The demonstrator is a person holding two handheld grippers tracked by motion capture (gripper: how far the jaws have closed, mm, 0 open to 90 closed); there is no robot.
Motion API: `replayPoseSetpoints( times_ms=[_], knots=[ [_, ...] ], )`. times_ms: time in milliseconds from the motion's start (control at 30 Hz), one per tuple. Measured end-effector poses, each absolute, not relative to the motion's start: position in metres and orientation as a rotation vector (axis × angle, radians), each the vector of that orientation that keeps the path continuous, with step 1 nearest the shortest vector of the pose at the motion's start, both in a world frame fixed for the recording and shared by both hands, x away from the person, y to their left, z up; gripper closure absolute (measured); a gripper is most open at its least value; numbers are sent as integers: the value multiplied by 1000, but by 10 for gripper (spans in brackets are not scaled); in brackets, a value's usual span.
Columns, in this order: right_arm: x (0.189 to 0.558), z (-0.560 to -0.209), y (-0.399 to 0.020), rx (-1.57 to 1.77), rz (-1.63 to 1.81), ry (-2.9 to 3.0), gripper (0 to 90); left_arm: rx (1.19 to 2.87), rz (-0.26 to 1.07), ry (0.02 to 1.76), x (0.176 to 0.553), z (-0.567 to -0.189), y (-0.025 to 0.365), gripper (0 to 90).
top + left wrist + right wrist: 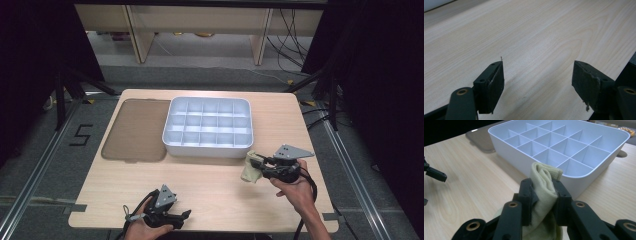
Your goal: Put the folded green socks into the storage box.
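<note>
A white divided tray (pixel 172 145) with several compartments stands at the middle of the wooden table; in the right gripper view its near wall (pixel 509 152) is just ahead. My right gripper (pixel 256 161) is shut on a folded pale yellow-green cloth (pixel 250 171), held just in front of the tray's near right corner. In the right gripper view the cloth (pixel 544 185) is pinched between the two black jaws and its top pokes up above them. My left gripper (pixel 182 216) rests near the table's front edge, jaws wide apart (pixel 537 80) over bare wood with nothing between them.
A translucent brown lid (pixel 135 131) lies flat to the left of the tray. The table's front edge runs just below the left gripper. Dark curtains, stands and cables surround the table.
</note>
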State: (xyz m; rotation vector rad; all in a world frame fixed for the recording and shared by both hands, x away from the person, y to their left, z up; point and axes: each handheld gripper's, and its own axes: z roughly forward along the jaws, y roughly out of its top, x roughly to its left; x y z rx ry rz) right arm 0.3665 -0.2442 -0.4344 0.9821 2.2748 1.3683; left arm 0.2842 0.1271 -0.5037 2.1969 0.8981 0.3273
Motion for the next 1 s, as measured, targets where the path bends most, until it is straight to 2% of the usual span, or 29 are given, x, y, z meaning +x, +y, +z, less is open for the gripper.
replayPoseSetpoints(
  times_ms=[700,733,867,933,1000],
  knots=[
    [380,-420,-243,940,1325,2215,728,2187,322,913,284,-505,127,257],
    [381,-419,-244,935,1321,2222,728,2151,311,951,284,-506,125,257],
    [385,-417,-243,902,1324,2226,728,2193,318,921,284,-505,128,256],
    [385,-417,-241,942,1326,2220,728,2146,308,952,283,-506,125,256],
    [387,-415,-243,911,1306,2236,727,2192,327,906,284,-505,127,256]
  ],
)
